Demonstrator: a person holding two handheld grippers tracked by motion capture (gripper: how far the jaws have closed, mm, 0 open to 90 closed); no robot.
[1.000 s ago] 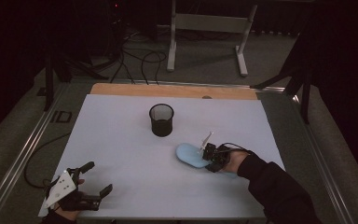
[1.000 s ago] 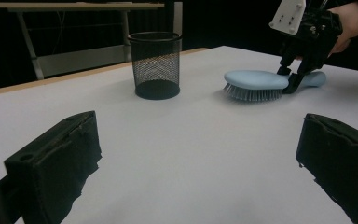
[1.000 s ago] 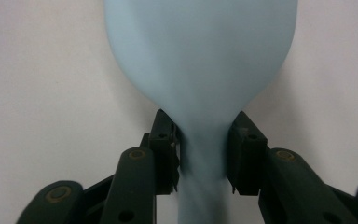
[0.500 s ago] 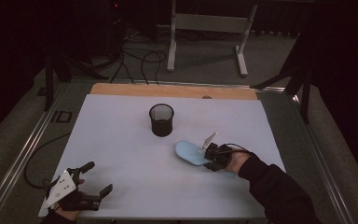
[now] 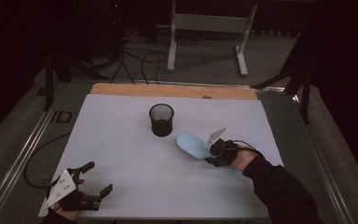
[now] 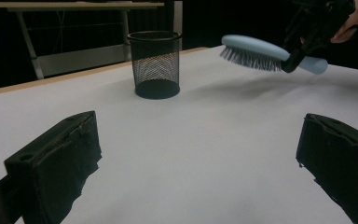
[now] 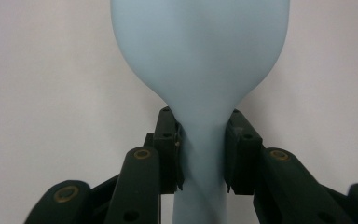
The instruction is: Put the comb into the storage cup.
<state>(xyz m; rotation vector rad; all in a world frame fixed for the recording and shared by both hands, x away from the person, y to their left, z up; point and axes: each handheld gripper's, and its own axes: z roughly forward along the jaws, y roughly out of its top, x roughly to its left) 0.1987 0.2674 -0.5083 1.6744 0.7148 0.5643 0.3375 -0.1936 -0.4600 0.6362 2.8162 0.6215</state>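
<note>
Since the earlier frames, the light-blue hairbrush (image 5: 192,145) had come up off the white table (image 5: 121,140) — the right gripper (image 5: 218,152) had tightened onto its handle and begun to raise it, while the left gripper (image 5: 94,181) had kept its place at the near-left corner. In the right gripper view the jaws were clenched on the narrow neck of the handle, just below where the paddle head (image 7: 200,46) widens, one pad on each side. From the left gripper view the brush (image 6: 261,52) hung clear of the surface, bristles down and head tipped toward the black mesh cup (image 6: 154,64), near it but apart. The left gripper's jaws stood wide apart with nothing between them.

The grip looked risky — the handle is smooth and rounded and held close to the head, so the brush could pivot or slide between the pads. If the brush was meant for the cup (image 5: 161,119), the light cup could be tipped or pushed by the broad head catching its rim, since nothing steadied it.
</note>
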